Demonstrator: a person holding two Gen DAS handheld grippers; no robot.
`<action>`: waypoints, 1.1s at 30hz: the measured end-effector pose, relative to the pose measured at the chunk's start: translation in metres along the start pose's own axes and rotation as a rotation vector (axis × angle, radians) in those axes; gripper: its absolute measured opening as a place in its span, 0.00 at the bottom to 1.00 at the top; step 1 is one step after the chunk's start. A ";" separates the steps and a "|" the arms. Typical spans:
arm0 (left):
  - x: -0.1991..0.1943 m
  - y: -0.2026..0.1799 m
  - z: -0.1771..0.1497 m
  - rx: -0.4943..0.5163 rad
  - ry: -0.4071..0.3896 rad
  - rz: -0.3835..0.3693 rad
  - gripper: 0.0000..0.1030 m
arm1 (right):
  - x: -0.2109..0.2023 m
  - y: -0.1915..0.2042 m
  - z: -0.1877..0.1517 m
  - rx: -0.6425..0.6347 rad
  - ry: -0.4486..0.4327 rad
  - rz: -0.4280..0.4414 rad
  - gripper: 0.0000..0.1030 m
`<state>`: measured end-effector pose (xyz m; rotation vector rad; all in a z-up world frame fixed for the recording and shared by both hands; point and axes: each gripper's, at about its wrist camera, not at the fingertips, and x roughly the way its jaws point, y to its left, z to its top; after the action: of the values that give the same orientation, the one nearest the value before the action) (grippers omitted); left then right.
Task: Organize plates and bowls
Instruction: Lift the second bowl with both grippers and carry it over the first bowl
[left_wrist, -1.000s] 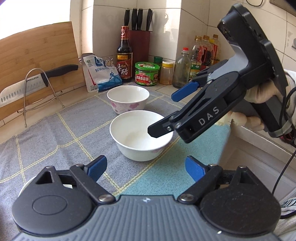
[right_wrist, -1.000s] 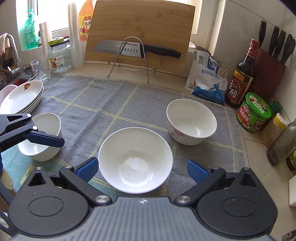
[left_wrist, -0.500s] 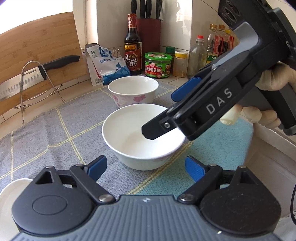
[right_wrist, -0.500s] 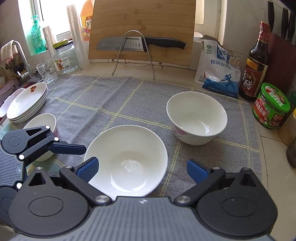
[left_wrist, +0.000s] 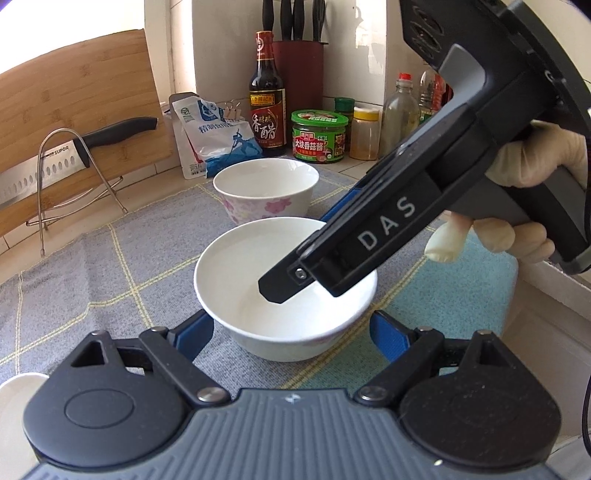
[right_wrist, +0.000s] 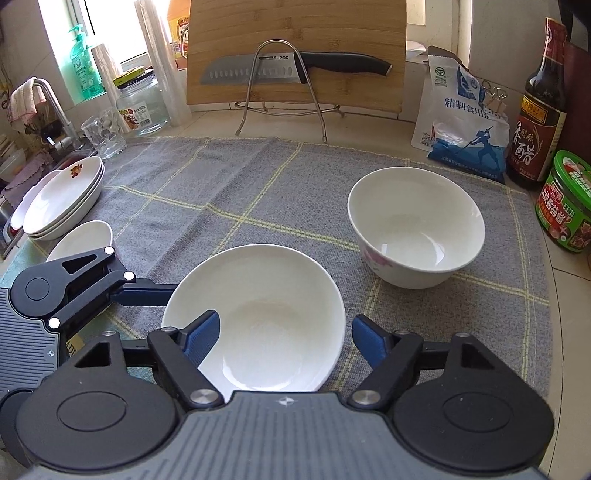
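Observation:
A plain white bowl (left_wrist: 284, 288) (right_wrist: 266, 321) sits on the grey checked cloth (right_wrist: 258, 192). My left gripper (left_wrist: 291, 332) is open, its blue pads on either side of the bowl. My right gripper (right_wrist: 284, 338) is open too; its left finger reaches over the near rim into the bowl and its right finger is outside. A flowered bowl (left_wrist: 266, 192) (right_wrist: 415, 225) stands behind. Another small white bowl (right_wrist: 81, 240) and a stack of plates (right_wrist: 62, 199) lie at the left.
A cutting board with a knife on a wire rack (right_wrist: 291, 70) stands at the back. A salt bag (right_wrist: 461, 118), vinegar bottle (right_wrist: 539, 110), green jar (right_wrist: 565, 199), glass jar (right_wrist: 142, 103) and a tap (right_wrist: 48, 107) ring the cloth.
Both grippers moved in on the plain white bowl: the left came forward so that its pads flank it, and the right lowered its finger into the bowl.

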<state>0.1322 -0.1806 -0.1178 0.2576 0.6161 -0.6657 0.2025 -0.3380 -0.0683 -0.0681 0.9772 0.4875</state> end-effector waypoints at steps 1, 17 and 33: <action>0.000 0.000 0.000 0.004 -0.002 0.005 0.88 | 0.000 -0.001 0.001 0.004 0.002 0.004 0.76; 0.003 0.004 0.000 0.005 -0.017 0.002 0.89 | 0.002 -0.006 0.005 0.043 0.025 0.038 0.68; -0.009 0.001 0.002 0.007 0.000 0.001 0.88 | -0.011 0.005 0.009 0.045 0.027 0.055 0.68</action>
<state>0.1278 -0.1762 -0.1105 0.2641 0.6142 -0.6672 0.2023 -0.3347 -0.0535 -0.0071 1.0177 0.5159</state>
